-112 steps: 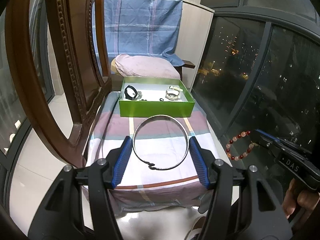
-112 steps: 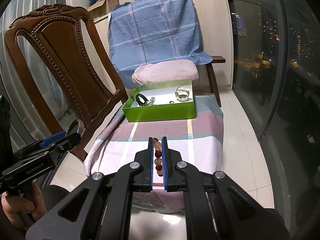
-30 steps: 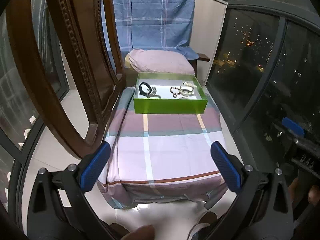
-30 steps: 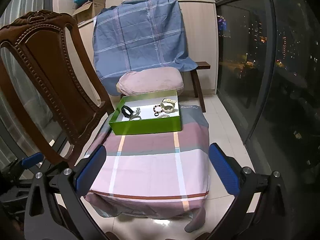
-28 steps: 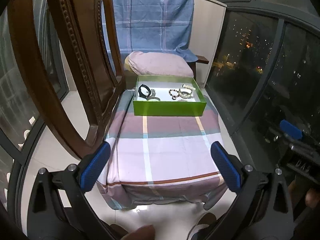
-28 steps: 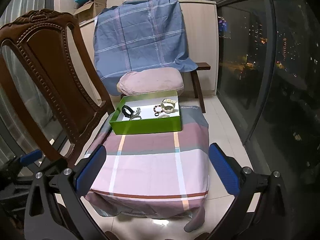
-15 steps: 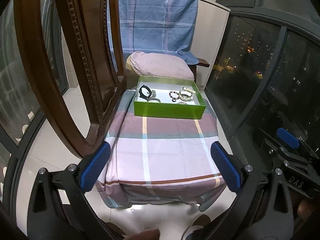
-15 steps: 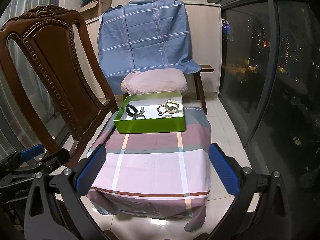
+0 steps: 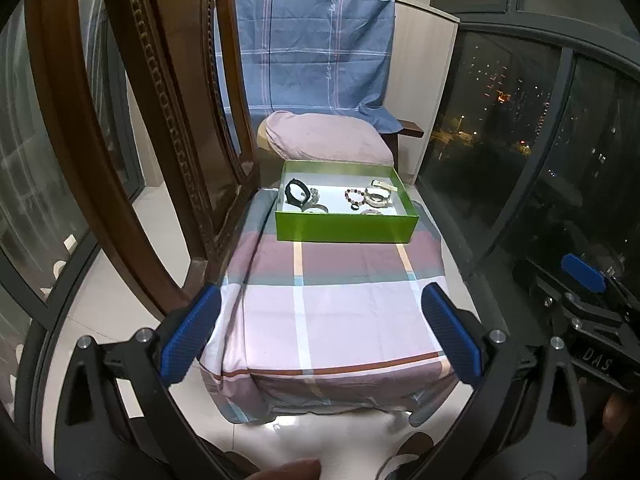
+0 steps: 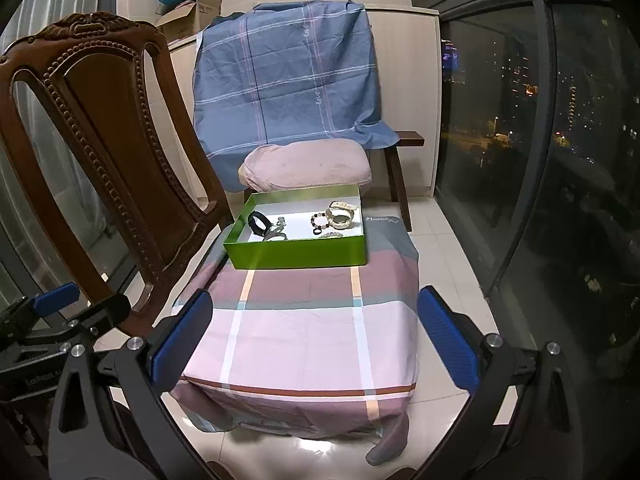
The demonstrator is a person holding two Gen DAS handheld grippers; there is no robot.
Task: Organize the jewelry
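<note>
On the checked cloth point(image 9: 340, 308) covering the desk, no jewelry remains in front of the green box point(image 9: 344, 230). The large metal hoop and the red bead bracelet held 3.7 s ago are no longer in the grippers. The bead bracelet point(image 9: 354, 196) now lies inside the box, beside the pale bangles point(image 9: 378, 196) and to the right of the black band point(image 9: 297, 193). A grey ring-shaped piece point(image 9: 316, 209) next to the black band may be the hoop; this cannot be confirmed at this size.

The left hand-held gripper point(image 9: 320, 330) is released, jaws spread wide, with nothing between them. The right hand-held gripper point(image 10: 314, 336) is likewise released and empty. Over the last second both have drawn back from the desk, and the box appears smaller in each wrist view.

Assessment: with all visible pieces collected in the box and both grippers empty and withdrawn, the task appears complete or very near it.
</note>
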